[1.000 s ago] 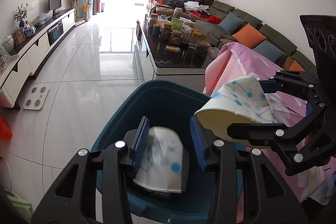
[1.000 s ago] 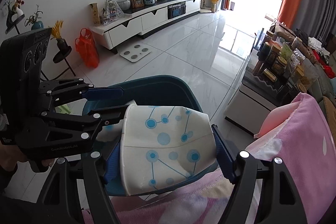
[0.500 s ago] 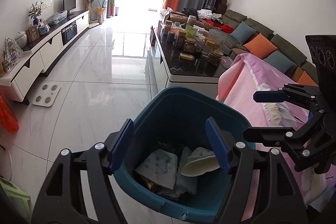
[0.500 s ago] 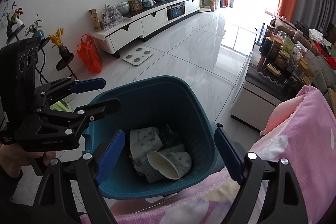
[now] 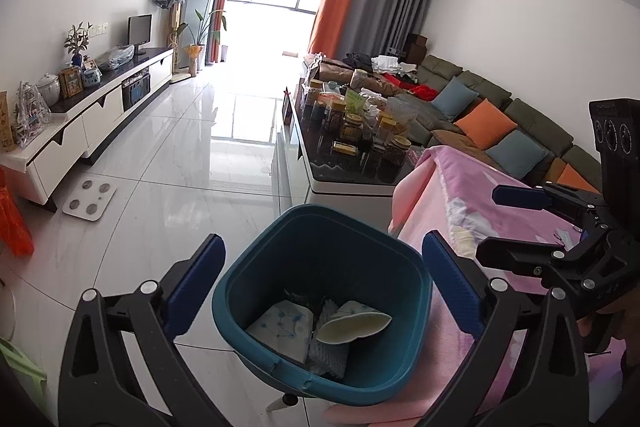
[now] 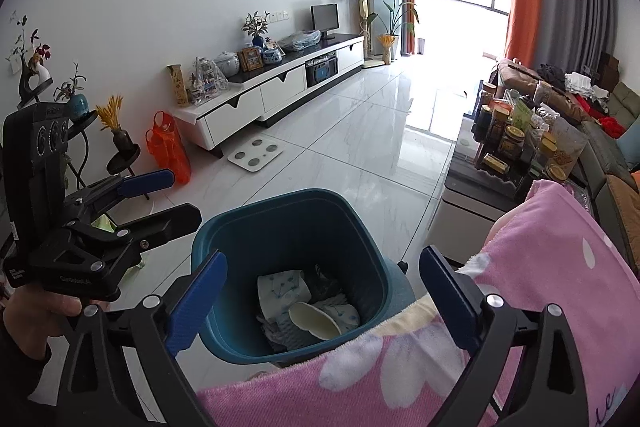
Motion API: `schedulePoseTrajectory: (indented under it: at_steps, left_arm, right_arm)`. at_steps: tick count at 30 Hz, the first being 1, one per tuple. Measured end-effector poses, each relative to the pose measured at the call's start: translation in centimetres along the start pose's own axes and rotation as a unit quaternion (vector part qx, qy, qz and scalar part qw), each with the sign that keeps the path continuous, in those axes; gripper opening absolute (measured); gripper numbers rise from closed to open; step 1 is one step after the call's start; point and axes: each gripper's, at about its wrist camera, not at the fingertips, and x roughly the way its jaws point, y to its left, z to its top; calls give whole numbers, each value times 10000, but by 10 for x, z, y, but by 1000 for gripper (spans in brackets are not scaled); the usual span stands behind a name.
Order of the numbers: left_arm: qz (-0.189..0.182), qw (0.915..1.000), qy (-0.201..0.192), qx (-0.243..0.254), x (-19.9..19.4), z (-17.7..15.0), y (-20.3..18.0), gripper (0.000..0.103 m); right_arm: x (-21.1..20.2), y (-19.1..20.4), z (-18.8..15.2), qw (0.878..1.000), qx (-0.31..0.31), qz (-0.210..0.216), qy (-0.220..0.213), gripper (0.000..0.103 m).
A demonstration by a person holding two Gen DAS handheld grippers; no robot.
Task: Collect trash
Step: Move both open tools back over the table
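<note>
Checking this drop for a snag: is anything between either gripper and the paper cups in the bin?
Nothing visible. Left gripper and right gripper both stand open and empty above the teal bin; the two paper cups lie inside it, its mouth uncovered. The pink blanket only borders the bin.

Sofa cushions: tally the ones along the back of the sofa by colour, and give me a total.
Orange cushions: 2, counting the one partly hidden by the right gripper
Blue cushions: 2
Total: 4
</note>
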Motion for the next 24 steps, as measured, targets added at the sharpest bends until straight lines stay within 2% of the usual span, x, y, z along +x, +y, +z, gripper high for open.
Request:
schedulePoseTrajectory:
  at_steps: [8,15,20,24]
  left_arm:
    - [-211,9994,-178,206,-31,5,-44,97]
    - [-577,9960,-301,605,-49,6,-112,97]
    - [-757,9904,-547,1023,-62,3,-172,97]
    - [-925,9821,-942,1346,-77,-4,-214,97]
  right_arm:
    - [-48,-3,-18,9984,-13,-404,-396,96]
    - [-94,-26,-46,9945,253,-760,-678,96]
    - [-129,-42,-71,9885,515,-1084,-923,96]
    - [-163,-51,-94,9801,784,-1387,-1187,96]
